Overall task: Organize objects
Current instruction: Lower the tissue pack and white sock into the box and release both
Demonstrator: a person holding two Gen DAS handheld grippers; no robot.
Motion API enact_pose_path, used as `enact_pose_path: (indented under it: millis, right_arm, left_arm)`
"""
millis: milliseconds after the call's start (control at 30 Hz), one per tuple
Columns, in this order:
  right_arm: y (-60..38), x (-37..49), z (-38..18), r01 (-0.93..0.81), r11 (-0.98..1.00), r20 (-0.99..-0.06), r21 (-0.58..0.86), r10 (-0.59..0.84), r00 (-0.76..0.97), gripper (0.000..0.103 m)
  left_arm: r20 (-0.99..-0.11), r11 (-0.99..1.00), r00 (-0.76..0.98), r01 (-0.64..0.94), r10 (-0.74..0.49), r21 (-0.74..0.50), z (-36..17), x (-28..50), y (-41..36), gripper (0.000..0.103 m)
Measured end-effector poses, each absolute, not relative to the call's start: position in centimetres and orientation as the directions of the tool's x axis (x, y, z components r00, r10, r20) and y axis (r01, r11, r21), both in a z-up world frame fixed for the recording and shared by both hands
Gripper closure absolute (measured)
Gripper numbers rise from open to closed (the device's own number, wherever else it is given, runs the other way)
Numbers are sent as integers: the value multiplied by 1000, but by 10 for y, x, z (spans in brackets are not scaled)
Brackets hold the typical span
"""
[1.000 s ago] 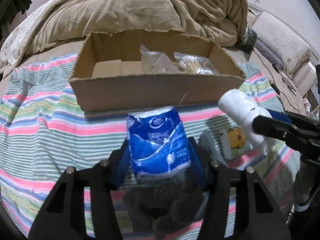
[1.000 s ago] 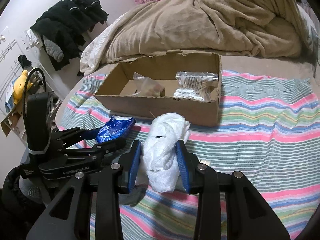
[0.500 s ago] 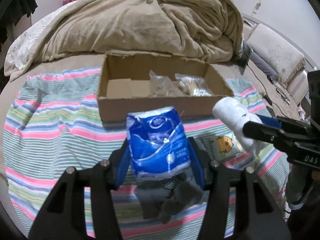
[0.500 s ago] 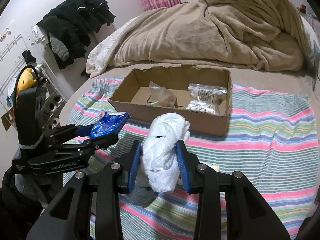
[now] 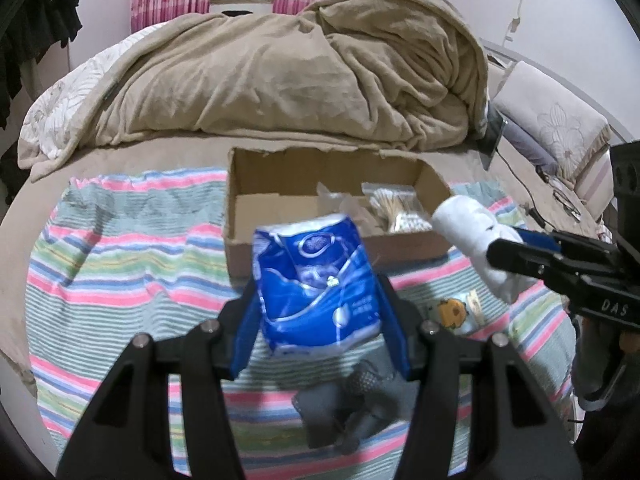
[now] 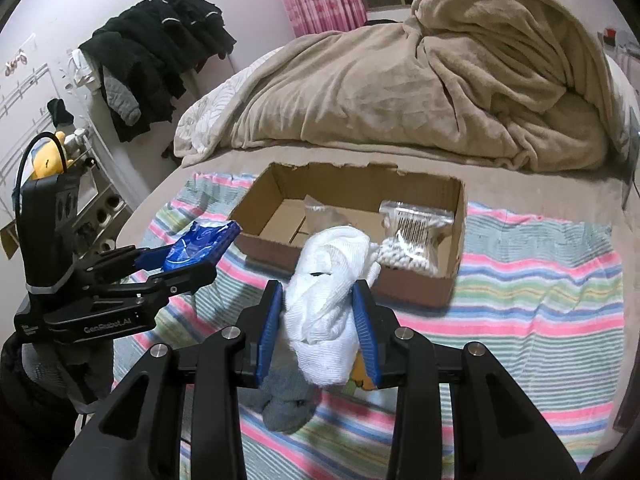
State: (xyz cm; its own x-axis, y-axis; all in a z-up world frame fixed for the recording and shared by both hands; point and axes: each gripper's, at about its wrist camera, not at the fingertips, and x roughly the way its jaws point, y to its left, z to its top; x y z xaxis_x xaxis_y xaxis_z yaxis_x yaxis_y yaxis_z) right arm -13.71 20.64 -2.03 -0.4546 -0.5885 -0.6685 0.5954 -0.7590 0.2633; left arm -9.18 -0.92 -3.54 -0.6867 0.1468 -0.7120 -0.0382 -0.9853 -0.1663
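My left gripper is shut on a blue tissue pack and holds it above the striped cloth, in front of the open cardboard box. My right gripper is shut on a rolled white cloth, also raised in front of the box. The box holds a bag of cotton swabs and a clear plastic bag. Each gripper shows in the other's view: the left gripper at the left, the right gripper at the right.
A grey sock and a small packet with a yellow cartoon figure lie on the striped cloth below the grippers. A heaped beige blanket lies behind the box. Dark clothes hang at the left wall.
Both grippers have risen and drawn back from the box with their loads; the box looks smaller and farther, and more of the room shows.
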Motion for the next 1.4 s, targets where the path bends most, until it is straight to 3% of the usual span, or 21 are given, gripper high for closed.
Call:
enact_pose_path:
  millis: [800, 1400]
  right_arm:
    - [188, -190, -23, 618, -755, -669, 219, -577, -469, 65]
    - [162, -233, -57, 632, -749, -709, 199, -555, -436, 65]
  left_arm:
    - [-699, -991, -704, -48, 123, -126, -33, -144, -22, 48]
    - [-747, -992, -654, -51, 118, -112, -68, -191, -23, 48]
